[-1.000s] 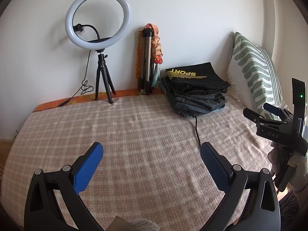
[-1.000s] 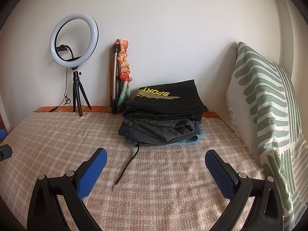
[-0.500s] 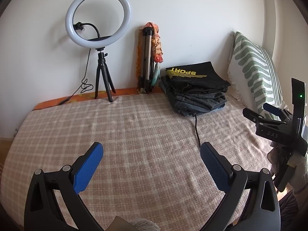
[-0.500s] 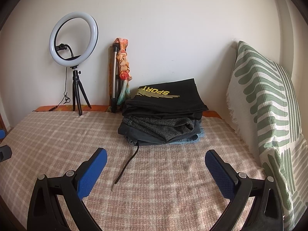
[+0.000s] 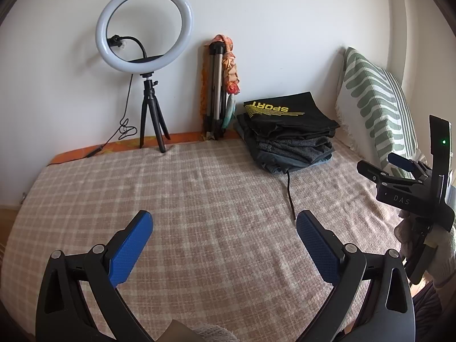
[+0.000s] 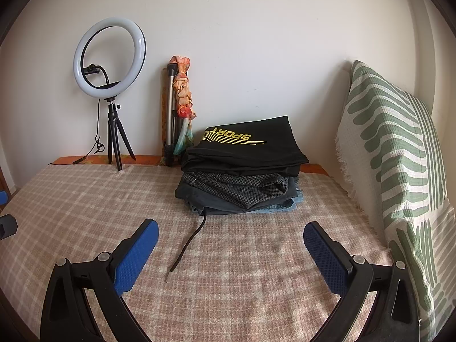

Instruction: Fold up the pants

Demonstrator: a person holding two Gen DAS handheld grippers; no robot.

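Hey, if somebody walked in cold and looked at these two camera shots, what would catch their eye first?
Probably the stack of folded clothes at the far side of the checked bedspread, topped by a black garment printed SPORT, with a dark drawstring trailing toward the camera. Next, the glowing ring light on its small tripod by the wall, and the green-patterned pillow propped on the right. Both the left gripper and right gripper are open and hold nothing.

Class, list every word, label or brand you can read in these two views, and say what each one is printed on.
"SPORT", in yellow, upside down: on the black garment topping the folded clothes pile.
"DAS": on the right gripper body, seen in the left wrist view.
No other text is readable.
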